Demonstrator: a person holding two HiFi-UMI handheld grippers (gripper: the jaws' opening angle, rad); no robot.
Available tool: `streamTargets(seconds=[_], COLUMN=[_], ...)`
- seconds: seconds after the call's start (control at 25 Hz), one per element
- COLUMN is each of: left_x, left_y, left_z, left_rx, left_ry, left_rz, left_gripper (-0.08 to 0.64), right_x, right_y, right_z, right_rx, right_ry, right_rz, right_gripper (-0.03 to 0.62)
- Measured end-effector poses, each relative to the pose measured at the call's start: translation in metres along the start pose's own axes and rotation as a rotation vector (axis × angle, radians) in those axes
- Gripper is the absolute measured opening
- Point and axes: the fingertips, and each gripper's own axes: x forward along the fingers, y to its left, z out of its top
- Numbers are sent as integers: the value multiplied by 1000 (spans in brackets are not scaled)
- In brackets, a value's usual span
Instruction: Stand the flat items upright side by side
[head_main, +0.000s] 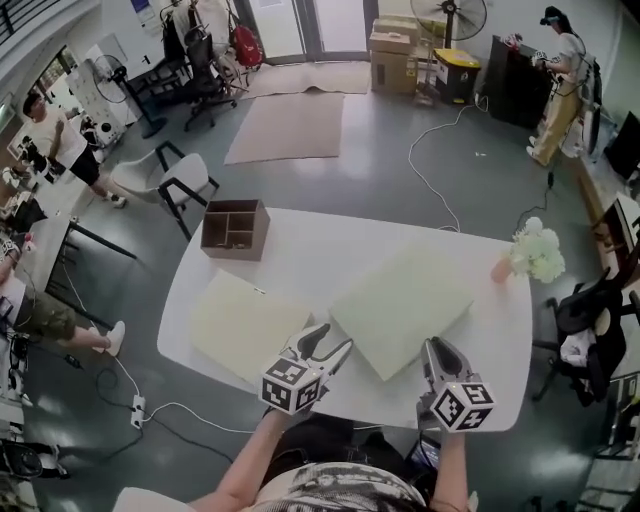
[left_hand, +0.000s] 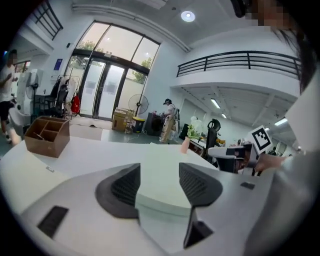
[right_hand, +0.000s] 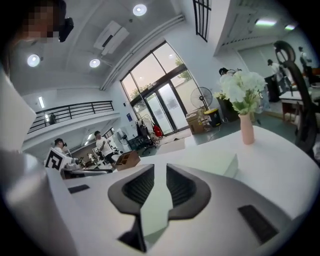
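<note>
Two flat, pale foam slabs, left slab (head_main: 240, 325) and right slab (head_main: 400, 300), lie on a rounded white table (head_main: 300, 250), with a wooden divided box (head_main: 235, 228) at the far-left corner and a flower vase (head_main: 500, 270) at the right edge. The left gripper (head_main: 335, 336) gapes at the right slab's near corner. The right gripper (head_main: 438, 345), barely parted, grips nothing.

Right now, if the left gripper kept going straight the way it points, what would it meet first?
Most likely the near corner of the larger pale green slab, seen right between the left gripper's open jaws; depth is unclear.
</note>
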Motion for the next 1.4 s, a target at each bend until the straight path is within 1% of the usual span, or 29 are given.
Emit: streamTargets(seconds=[0.16, 0.24, 0.36, 0.52, 0.6, 0.72, 0.84, 1.08, 1.16, 1.24, 1.32, 1.4], left_x=[31, 43, 58, 70, 74, 79, 84, 101, 106, 109, 113, 116], left_y=[24, 36, 50, 65, 70, 76, 83, 89, 90, 91, 93, 96], left_z=[-30, -43, -53, -60, -66, -75, -80, -78, -79, -81, -83, -84], left_rx=[-102, -170, -260, -327, -368, -461, -529, -571, -559, -530, -520, -540], left_ry=[93, 128, 150, 162, 176, 193, 192, 176, 180, 185, 188, 174], left_rz=[-12, -5, 11, 66, 87, 102, 114, 93, 93, 88, 74, 55], left_gripper=[299, 313, 322, 335, 347, 360, 368, 379, 382, 382, 382, 388], right_x=[14, 22, 33, 50, 58, 72, 86, 107, 108, 109, 108, 108], right_y=[-41, -65, -102, -148, -164, -182, -196, -210, -214, -217, -218, -218], right_z=[2, 3, -1, -11, -13, -9, -6, -21, -26, -28, -28, -28], right_rx=[69, 107, 168, 197, 235, 308, 333, 322, 358, 395, 393, 387], right_ry=[5, 8, 26, 84, 97, 74, 81, 169, 159, 124, 99, 94], right_rz=[-88, -134, -195, -282, -304, -308, -311, -318, -312, -301, -299, -299], right_gripper=[156, 209, 264, 353, 381, 425, 443, 468, 485, 497, 497, 489])
